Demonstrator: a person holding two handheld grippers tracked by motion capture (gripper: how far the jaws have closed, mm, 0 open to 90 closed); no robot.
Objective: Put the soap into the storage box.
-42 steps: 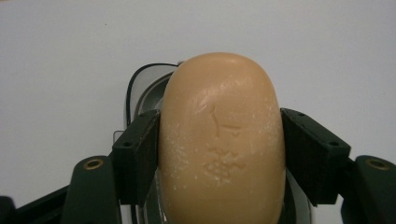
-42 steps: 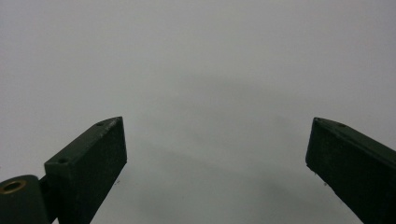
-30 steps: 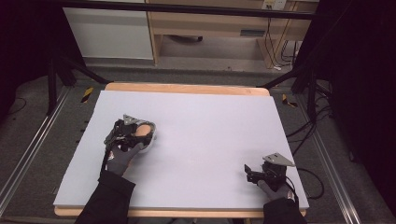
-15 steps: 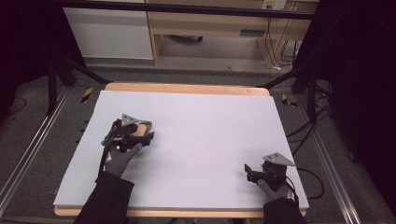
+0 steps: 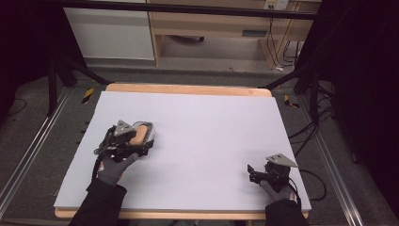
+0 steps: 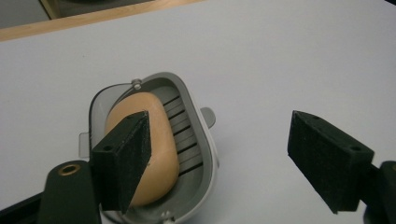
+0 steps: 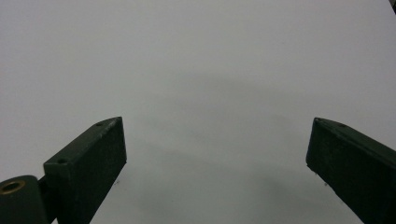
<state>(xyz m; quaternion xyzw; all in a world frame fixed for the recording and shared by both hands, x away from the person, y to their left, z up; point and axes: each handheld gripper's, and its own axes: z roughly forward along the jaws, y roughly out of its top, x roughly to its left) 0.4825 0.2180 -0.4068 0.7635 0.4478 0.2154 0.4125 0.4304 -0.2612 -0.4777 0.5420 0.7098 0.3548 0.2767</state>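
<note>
orange soap (image 6: pixel 142 147) lies in the grey slatted dish (image 6: pixel 194 140) at nine o'clock on the table (image 5: pixel 211 117), under the wide-open, empty left gripper (image 6: pixel 219 158), which i'd centre over the bar before closing, while the right gripper (image 7: pixel 217 163) hangs open and empty at four o'clock.

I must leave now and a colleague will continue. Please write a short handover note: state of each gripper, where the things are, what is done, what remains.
Left gripper: open, held over the grey slotted dish at the left side of the white table. One jaw is in front of the orange oval piece, the other stands clear to the side over bare table.
Right gripper: open, holding nothing, near the front right corner of the table.
Things: the orange oval piece lies inside the dish, on its slots.
Done: nothing is gripped yet.
Left: probably close the left gripper on the piece or the dish; which one cannot be told.
</note>
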